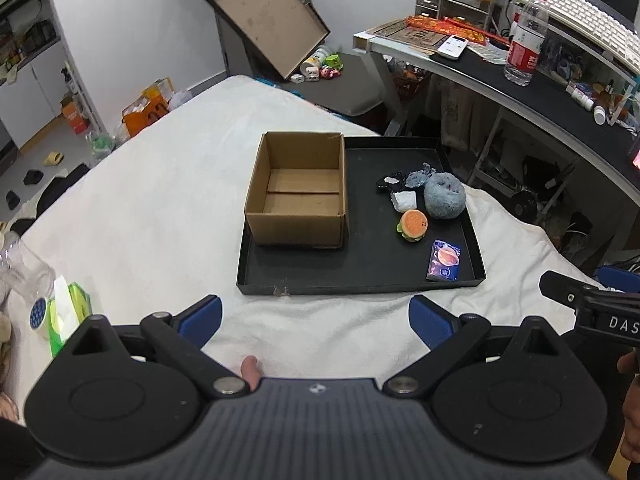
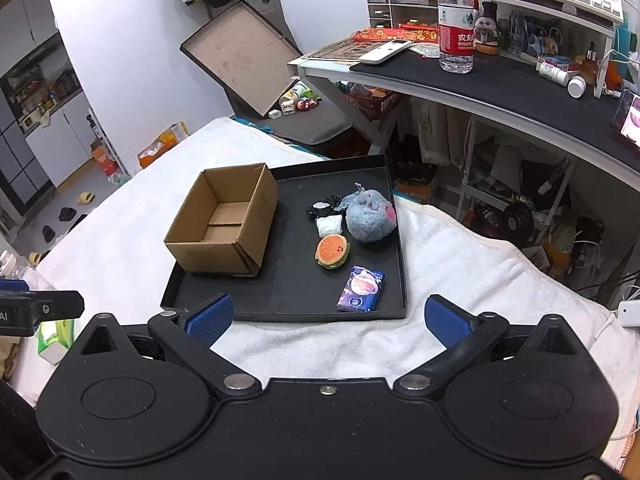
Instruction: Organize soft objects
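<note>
Toys (image 2: 370, 220) | all lie right of box (image 2: 224, 224) on tray (image 2: 280, 312) | box empty, nothing sorted | left gripper (image 1: 316, 316), right gripper (image 2: 328, 316) fingers apart, holding nothing

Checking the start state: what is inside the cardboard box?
The cardboard box shows only its bare bottom flaps. Its near inner corners are hidden by its walls. The soft toys lie beside it on the black tray.

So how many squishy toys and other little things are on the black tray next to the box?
Plush toys: 3 (grey ball, burger, black-and-white one)
White squishy block: 1
Blue packet: 1
Total: 5
</note>
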Demonstrator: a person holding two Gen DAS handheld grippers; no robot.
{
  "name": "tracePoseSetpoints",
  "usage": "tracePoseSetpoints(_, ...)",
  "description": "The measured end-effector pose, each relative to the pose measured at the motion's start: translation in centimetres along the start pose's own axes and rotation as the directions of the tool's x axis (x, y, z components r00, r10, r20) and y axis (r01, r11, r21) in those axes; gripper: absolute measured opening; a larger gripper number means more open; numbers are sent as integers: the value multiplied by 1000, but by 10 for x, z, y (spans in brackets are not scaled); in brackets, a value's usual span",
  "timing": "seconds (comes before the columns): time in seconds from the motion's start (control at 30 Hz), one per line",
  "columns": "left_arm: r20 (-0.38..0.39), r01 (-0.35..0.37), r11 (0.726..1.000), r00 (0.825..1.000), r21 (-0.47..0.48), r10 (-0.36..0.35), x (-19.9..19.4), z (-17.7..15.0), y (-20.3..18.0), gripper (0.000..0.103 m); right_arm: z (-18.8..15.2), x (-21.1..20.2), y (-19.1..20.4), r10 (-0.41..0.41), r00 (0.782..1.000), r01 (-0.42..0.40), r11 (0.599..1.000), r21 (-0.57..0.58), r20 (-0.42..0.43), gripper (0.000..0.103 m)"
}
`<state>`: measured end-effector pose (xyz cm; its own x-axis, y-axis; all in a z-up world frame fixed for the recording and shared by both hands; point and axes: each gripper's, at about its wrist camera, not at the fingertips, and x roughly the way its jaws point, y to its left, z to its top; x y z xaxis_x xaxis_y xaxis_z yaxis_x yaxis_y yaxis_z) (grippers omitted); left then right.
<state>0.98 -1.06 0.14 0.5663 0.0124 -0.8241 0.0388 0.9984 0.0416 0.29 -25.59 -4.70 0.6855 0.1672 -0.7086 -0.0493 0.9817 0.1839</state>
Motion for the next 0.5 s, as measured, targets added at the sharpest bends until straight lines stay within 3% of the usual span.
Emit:
tracePoseSetpoints(0.1,13,6,999,1000,33,-7,-2,3,-4,99,1,0,-2,-7,1000,7,1000,2,3,103)
tracePoseSetpoints(0.23,-25,23,999,999,25,-22,2,8,-5,99,2,3,-6,-15,1000,15,1000,10,-1,103)
tracePoseSetpoints(0.5,2,41,998,999,54,-41,-2,39,-5,99,7,9,-12,-21,1000,21,1000,13,-2,103)
